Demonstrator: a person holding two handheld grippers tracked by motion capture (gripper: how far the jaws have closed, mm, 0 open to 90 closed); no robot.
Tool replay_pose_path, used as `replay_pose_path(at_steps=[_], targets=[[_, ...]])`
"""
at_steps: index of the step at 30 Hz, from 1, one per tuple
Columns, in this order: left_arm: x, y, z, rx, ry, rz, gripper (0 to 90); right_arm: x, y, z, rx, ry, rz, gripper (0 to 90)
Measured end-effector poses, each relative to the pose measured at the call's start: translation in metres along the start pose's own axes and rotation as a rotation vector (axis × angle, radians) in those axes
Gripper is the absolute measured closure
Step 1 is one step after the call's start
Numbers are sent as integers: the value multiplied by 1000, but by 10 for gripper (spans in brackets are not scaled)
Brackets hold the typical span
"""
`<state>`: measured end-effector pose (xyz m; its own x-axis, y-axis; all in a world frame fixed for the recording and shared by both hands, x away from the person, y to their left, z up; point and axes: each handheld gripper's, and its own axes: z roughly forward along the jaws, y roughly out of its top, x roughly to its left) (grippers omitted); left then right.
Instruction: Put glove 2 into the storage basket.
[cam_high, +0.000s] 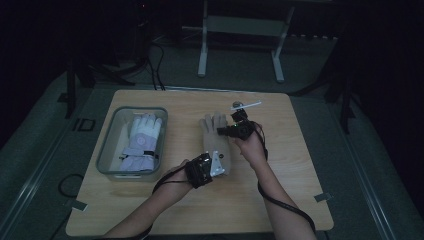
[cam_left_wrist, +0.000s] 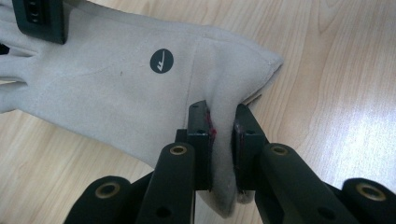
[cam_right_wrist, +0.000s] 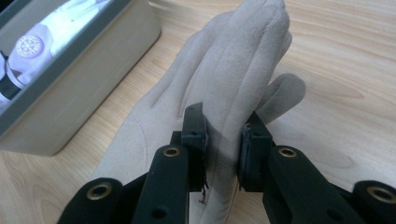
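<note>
Overhead, a person works at a wooden table (cam_high: 280, 200), a gripper in each hand pinching opposite ends of a beige glove (cam_high: 216, 142) at the table's middle. The left gripper (cam_high: 216, 165) has the cuff end, nearer the person; the right gripper (cam_high: 235, 129) has the finger end, farther away, so the glove's long axis runs roughly away from the person, between the two claws. A grey bin (cam_high: 111, 145) stands to the left, well apart, with a white glove (cam_high: 142, 142) lying in it.

Along the left gripper's jaws, both pads clamp a fold of the beige glove's (cam_left_wrist: 116, 88) cuff edge, nearly shut on the fabric.

Along the right gripper's jaws, the pads squeeze bunched fabric by the glove's (cam_right_wrist: 233, 84) fingers, which rise off the wood. The bin (cam_right_wrist: 84, 79) sits near, up and left, likely where a carry would head.
</note>
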<state>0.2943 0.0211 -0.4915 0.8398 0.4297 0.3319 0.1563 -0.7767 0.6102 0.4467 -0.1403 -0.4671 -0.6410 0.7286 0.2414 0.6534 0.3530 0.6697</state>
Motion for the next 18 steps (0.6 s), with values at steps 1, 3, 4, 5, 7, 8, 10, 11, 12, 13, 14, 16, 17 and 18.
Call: replay_pose_path(at_steps=[1, 3, 4, 5, 7, 8, 10, 11, 12, 13, 14, 16, 17, 18], targets=[[3, -1, -6, 3, 13, 4, 808, 2, 3, -1, -10, 6, 7, 760], [5, -2, -10, 6, 22, 9, 809, 4, 6, -1, -13, 6, 10, 760], [7, -2, -13, 5, 24, 8, 808, 4, 7, -1, -17, 5, 7, 760], [8, -2, -15, 1, 24, 2, 808, 6, 9, -1, -20, 4, 4, 760], [10, -3, -20, 0, 35, 0, 809, 10, 12, -1, -25, 5, 1, 761], [12, -4, -23, 0, 37, 1, 808, 11, 14, -1, -27, 4, -6, 761], [14, -5, -27, 3, 44, 4, 809, 15, 18, -2, -28, 3, -12, 761], [15, -6, -29, 2, 48, 3, 809, 17, 20, -2, -31, 4, -16, 761], [16, -7, -31, 2, 51, 0, 809, 19, 22, -3, -33, 4, -21, 761], [17, -7, -33, 6, 55, 3, 809, 21, 24, -3, -35, 5, -24, 762], [17, -8, -35, 5, 60, -2, 809, 23, 25, -3, -36, 6, -26, 762], [19, -10, -40, 3, 64, -4, 809, 27, 29, -2, -35, 5, -41, 764], [20, -11, -42, 7, 68, -2, 809, 29, 31, -2, -35, 8, -42, 766], [20, -12, -44, 8, 75, -3, 810, 31, 33, -2, -33, 10, -46, 769]])
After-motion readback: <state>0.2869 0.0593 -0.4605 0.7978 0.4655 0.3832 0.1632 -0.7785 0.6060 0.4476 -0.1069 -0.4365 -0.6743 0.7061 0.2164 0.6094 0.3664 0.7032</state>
